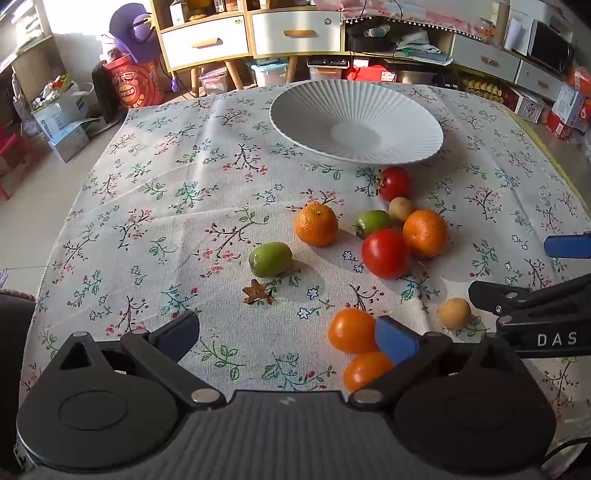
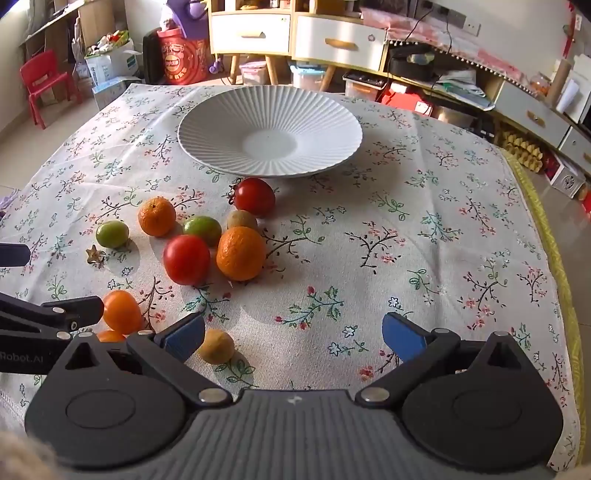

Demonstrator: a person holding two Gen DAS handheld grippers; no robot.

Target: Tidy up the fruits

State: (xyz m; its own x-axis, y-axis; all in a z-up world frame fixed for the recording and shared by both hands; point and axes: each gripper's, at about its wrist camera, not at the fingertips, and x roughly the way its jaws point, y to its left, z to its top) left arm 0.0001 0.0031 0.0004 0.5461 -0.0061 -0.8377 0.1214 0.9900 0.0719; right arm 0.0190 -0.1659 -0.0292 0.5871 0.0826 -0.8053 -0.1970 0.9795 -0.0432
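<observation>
A white ribbed plate (image 1: 314, 99) (image 2: 207, 122) stands empty at the far side of the floral tablecloth. In front of it lie loose fruits: two red tomatoes (image 1: 386, 253) (image 2: 186, 259), two mandarins (image 1: 316, 224) (image 2: 241, 253), two green fruits (image 1: 270, 259) (image 2: 112, 233), small brown fruits (image 1: 454, 313) (image 2: 216, 346) and two orange tomatoes (image 1: 351, 329) (image 2: 121, 311). My left gripper (image 1: 291, 332) is open and empty, its right finger beside the orange tomatoes. My right gripper (image 2: 293, 336) is open and empty, its left finger next to a brown fruit.
A dried star-shaped calyx (image 1: 257, 291) lies near the green fruit. Cabinets with drawers (image 1: 251, 33), boxes and a red bucket (image 1: 135, 83) stand beyond the table. The table's right edge has a yellow trim (image 2: 554, 258).
</observation>
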